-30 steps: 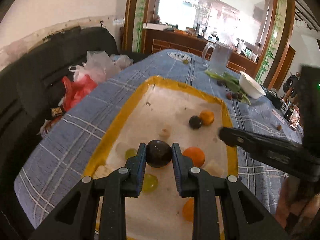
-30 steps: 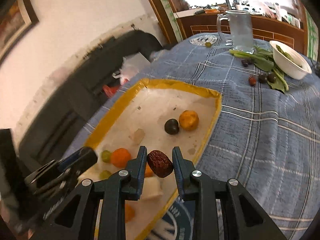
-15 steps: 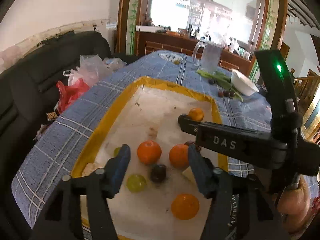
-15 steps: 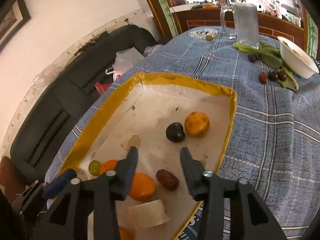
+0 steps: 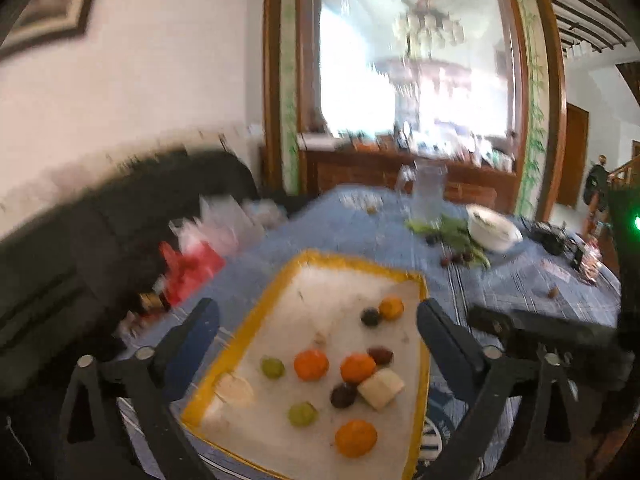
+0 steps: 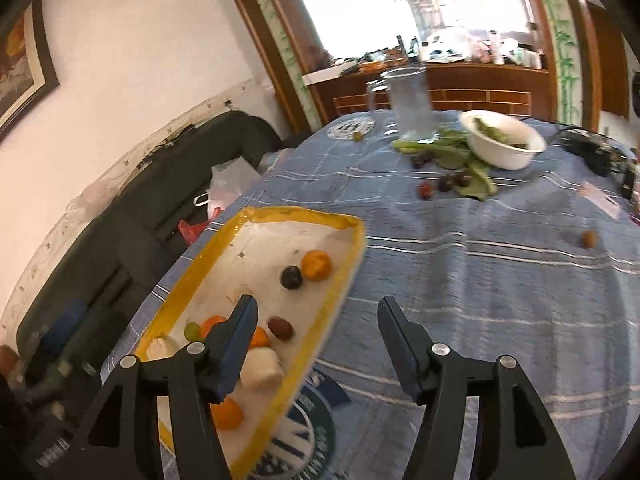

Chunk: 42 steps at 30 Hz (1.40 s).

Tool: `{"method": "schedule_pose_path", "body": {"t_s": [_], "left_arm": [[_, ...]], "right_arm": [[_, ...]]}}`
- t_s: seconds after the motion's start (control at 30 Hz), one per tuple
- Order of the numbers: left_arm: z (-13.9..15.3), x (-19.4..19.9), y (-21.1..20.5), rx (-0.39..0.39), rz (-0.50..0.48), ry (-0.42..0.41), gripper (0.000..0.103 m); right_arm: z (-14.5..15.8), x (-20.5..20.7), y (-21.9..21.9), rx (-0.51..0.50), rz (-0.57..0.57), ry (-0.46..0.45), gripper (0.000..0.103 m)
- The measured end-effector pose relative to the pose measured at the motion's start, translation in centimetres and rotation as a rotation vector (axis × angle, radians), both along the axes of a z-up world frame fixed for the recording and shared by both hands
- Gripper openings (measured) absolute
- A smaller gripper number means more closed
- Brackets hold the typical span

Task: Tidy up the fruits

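Left gripper (image 5: 318, 332), right gripper (image 6: 316, 330): both spread wide, empty. Loose small dark red and purple fruits (image 6: 444, 184) upper right of frame, far beyond the yellow-rimmed white rectangular tray (image 6: 224, 248); right gripper nearer.

A dark sofa (image 6: 120, 232) stands against the white wall (image 6: 140, 60); right of it, a wooden sideboard (image 6: 440, 88) sits under a bright window (image 6: 360, 0).
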<state>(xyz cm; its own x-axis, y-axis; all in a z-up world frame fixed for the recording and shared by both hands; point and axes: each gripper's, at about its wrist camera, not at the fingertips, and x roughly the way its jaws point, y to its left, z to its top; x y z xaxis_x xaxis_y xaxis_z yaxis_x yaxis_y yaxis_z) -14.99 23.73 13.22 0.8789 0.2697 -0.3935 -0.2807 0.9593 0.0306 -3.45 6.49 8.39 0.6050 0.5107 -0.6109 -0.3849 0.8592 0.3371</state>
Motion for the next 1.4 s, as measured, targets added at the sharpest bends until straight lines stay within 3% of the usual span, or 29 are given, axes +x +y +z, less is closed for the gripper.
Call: {"method": "schedule_pose_path", "body": {"t_s": [0.1, 0.27, 0.43, 0.57, 0.7, 0.8, 0.93, 1.03, 1.17, 1.4], "left_arm": [[1.3, -1.1, -1.0, 0.048, 0.038, -0.068, 0.103], [2.4, -2.6, -2.5, 0.103, 0.058, -0.149, 0.103], [2.7, -3.0, -3.1, 0.094, 0.056, -0.161, 0.103], [2.8, -3.9, -2.9, 0.084, 0.102, -0.217, 0.103], [3.0, -4.9, -1.9, 0.005, 0.123, -0.261, 0.103], [2.7, -4.8, -1.1, -0.044, 0.154, -0.233, 0.103], [1.8, -4.2, -1.0, -0.016, 0.185, -0.197, 0.103], [0.9, -2.9, -0.6, -0.028, 0.210, -0.098, 0.103], [-0.5, -1.3, 0.2, -0.086, 0.166, 0.028, 0.103], [-2.1, -0.1, 0.4, -0.124, 0.124, 0.123, 0.103]], "right_arm": [[0.5, -1.4, -1.3, 0.007, -0.014, -0.020, 0.067], [0.8, -3.6, -2.0, -0.009, -0.032, -0.086, 0.077], [0.4, -4.7, -1.3, -0.064, -0.016, -0.110, 0.077], [0.1, -5.7, -1.4, -0.081, -0.030, -0.137, 0.082], [0.0, -6.2, -1.5, -0.095, -0.035, -0.154, 0.083], [-0.1, -6.2, -1.2, -0.100, -0.025, -0.150, 0.083], [-0.5, -6.4, -0.4, -0.145, -0.020, -0.147, 0.085], [-0.8, -6.7, 0.2, -0.181, -0.013, -0.154, 0.086], [-0.9, -6.8, 0.8, -0.215, -0.018, -0.160, 0.088], [-1.7, -6.3, 1.4, -0.252, -0.014, -0.124, 0.090]]}}
